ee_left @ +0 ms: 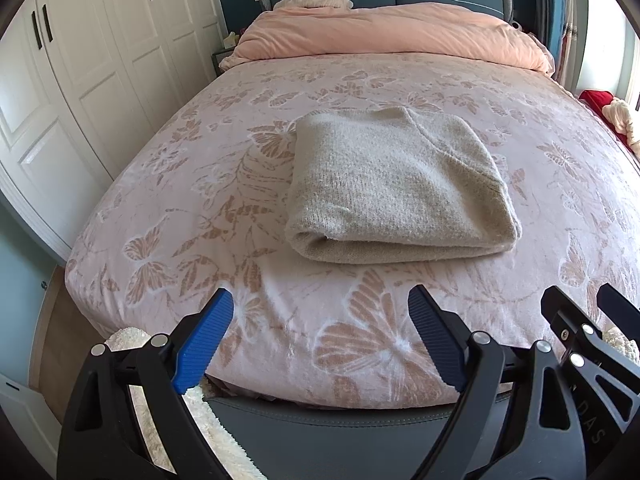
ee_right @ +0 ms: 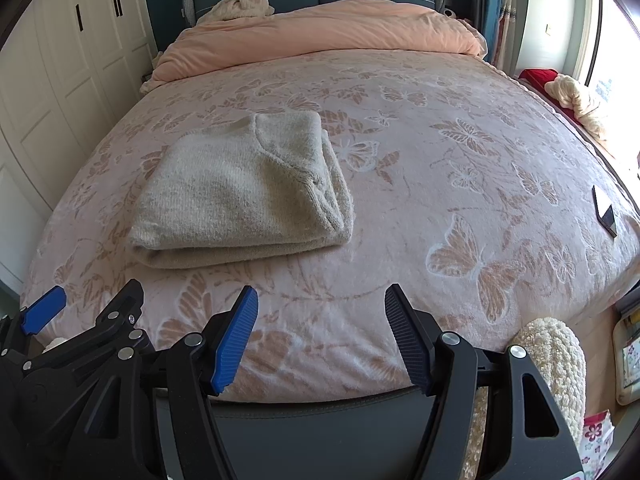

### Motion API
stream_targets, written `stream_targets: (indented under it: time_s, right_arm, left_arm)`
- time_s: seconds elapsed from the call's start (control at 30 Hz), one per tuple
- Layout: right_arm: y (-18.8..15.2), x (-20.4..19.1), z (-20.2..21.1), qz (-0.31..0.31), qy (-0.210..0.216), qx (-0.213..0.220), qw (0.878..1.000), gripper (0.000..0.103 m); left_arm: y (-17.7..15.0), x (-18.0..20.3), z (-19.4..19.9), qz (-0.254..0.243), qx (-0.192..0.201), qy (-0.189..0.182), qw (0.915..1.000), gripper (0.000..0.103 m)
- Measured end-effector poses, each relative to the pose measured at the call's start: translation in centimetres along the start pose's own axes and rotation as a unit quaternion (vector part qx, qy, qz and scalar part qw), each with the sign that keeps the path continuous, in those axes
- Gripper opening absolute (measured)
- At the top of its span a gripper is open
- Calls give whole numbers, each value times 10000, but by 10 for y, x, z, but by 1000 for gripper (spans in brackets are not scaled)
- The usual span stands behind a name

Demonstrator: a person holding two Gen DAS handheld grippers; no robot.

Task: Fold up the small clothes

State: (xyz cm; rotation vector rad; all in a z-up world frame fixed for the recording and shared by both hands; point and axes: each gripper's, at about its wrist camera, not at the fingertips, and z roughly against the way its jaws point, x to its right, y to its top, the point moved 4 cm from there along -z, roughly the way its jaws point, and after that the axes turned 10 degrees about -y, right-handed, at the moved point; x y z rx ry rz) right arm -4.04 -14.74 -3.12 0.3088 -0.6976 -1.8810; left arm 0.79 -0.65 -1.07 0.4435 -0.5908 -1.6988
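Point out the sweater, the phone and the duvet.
sweater (ee_left: 396, 184): left wrist view, middle of its folded top.
phone (ee_right: 605, 211): right wrist view, its screen.
duvet (ee_right: 320, 32): right wrist view, middle of its bulk.

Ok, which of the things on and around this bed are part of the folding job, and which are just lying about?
Job:
- folded beige sweater
- left gripper, open
- right gripper, open

Lying about:
- phone
- peach duvet
- cream garment at the headboard

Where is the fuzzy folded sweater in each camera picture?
Left wrist view: the folded sweater lies a bit right of the middle, on the butterfly blanket.
Right wrist view: the folded sweater lies left of the middle, on the same blanket.
Shared landmark: the peach quilt bunched by the headboard, behind the sweater in both pictures.
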Motion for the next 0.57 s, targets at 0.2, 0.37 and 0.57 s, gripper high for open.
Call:
stream_targets:
  time_s: [0.2,0.37,0.57]
  right_arm:
    - [-1,0,0,-10,-22,-5,10000,65]
    - [-2,-1,0,-8,-35,-15,10000,65]
    - [-6,-5,1,-25,-71,-25,10000,65]
  left_arm:
    - [0,0,0,-1,5,15,10000,86]
    - [0,1,0,-20,12,34,10000,86]
    - [1,-1,-1,-19,-22,35,10000,86]
